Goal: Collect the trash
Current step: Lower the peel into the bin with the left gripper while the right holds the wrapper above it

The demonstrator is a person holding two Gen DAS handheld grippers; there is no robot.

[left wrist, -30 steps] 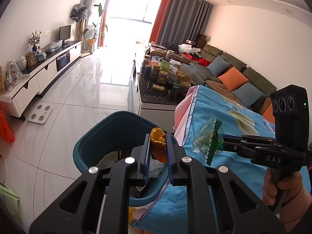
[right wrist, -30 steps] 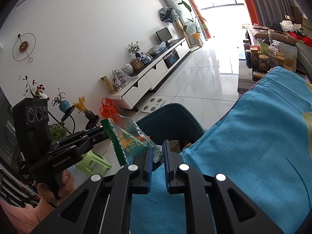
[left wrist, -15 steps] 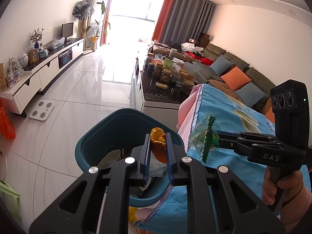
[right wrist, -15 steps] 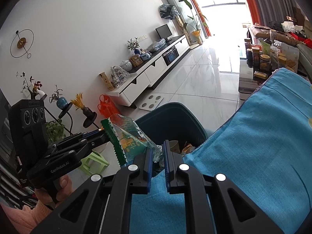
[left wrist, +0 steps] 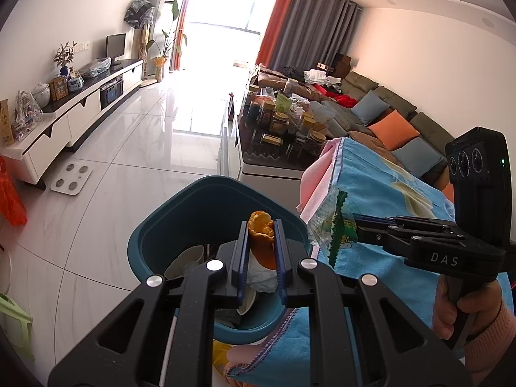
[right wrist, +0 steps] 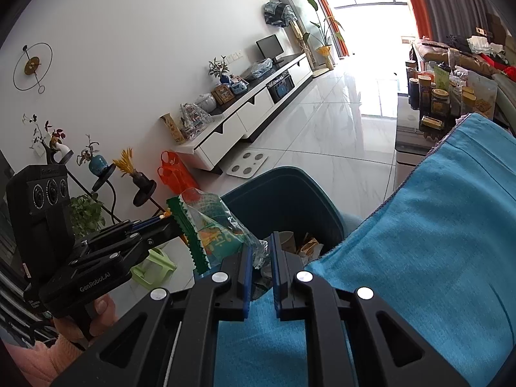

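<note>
Surface: a blue cloth (right wrist: 419, 258) is covering the table, with a pink layer (left wrist: 314, 177) showing at its edge.
Room: a white tiled floor (left wrist: 135, 148) is running toward a bright window; a white TV cabinet (left wrist: 74, 116) is standing at 9 o'clock in the left wrist view, a sofa (left wrist: 387, 113) with orange and blue cushions at 2 o'clock.
Bin: a teal trash bin (left wrist: 154, 242) is sitting on the floor just beside the cloth edge, already holding paper scraps.
Left gripper (left wrist: 260, 235): pinching an orange peel (left wrist: 261, 229) over the bin.
Right gripper (right wrist: 259, 254): pinching a clear snack wrapper (right wrist: 213, 225) with a green serrated edge, at the bin's rim, 10 o'clock from its fingers.
Around: jars (left wrist: 283, 119) are crowding a dark coffee table at 12 o'clock; a bathroom scale (left wrist: 71, 179) is lying on the floor.
</note>
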